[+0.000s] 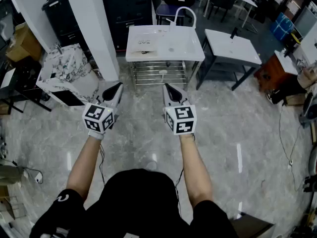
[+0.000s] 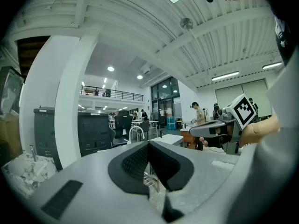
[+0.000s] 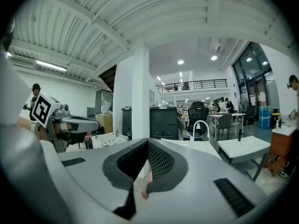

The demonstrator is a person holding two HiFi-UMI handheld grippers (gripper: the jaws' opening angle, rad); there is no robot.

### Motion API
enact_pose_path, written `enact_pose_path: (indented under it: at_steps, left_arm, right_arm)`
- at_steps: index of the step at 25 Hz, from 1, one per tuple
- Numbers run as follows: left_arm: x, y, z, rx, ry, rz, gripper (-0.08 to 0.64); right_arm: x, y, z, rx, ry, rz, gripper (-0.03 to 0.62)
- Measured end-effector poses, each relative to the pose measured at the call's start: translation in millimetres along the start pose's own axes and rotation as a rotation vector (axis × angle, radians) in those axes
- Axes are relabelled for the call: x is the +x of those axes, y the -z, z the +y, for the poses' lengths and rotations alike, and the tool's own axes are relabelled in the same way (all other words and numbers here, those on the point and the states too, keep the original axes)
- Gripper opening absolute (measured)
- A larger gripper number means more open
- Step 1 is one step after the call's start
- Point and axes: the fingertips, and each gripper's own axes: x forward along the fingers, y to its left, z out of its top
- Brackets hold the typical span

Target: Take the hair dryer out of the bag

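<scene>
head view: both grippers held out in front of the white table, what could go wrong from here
1. No bag or hair dryer shows in any view, so the person may head the wrong way.
2. The left gripper and right gripper are both shut and empty; they must open before any grasp.
3. A cable trails over the floor on the right, a possible trip hazard.
</scene>
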Motion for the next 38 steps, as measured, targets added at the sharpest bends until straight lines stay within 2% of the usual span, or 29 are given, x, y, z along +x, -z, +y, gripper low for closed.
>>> enact_pose_path:
  at_steps: [12, 19, 25, 38]
  left_arm:
    - [-1, 13, 3, -0.008, -0.019, 0.021, -0.003]
    - [24, 29, 36, -0.050, -0.017, 0.025, -0.003]
    - [72, 38, 90, -0.074, 0.010, 0.021, -0.003]
    - [186, 27, 258, -0.097, 0.117, -0.002, -0.003]
  right_arm:
    - [5, 8, -1, 0.044, -0.030, 0.000, -0.011]
    - [35, 22, -4, 0.044, -0.024, 0.043, -0.011]
    - [97, 21, -26, 0.044, 0.011, 0.061, -0.011]
    - [296, -23, -39, 0.035, 0.065, 0.077, -0.011]
